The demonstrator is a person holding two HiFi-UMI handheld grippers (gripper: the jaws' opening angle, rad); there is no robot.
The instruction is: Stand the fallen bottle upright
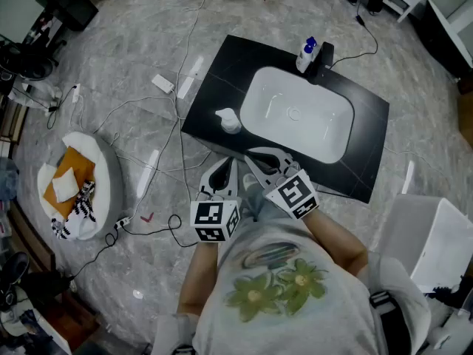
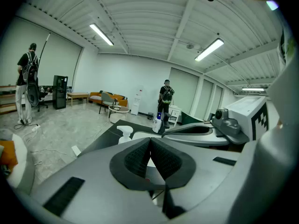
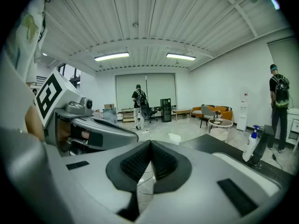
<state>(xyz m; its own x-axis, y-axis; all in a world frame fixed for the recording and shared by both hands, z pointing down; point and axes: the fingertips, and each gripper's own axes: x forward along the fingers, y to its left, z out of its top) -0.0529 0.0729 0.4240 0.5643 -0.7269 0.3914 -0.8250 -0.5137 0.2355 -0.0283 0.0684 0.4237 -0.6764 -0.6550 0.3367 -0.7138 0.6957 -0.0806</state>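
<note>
A white pump bottle stands upright on the black counter, left of the white sink basin. It also shows in the left gripper view as the pump bottle and in the right gripper view as the pump bottle. My left gripper and right gripper hover side by side at the counter's near edge, short of the bottle. Both are shut, with nothing between the left jaws or the right jaws.
A blue-capped spray bottle stands by the black tap at the counter's far edge. Cables and a power strip lie on the floor to the left, near a round cushion. A white box stands at the right. People stand far off.
</note>
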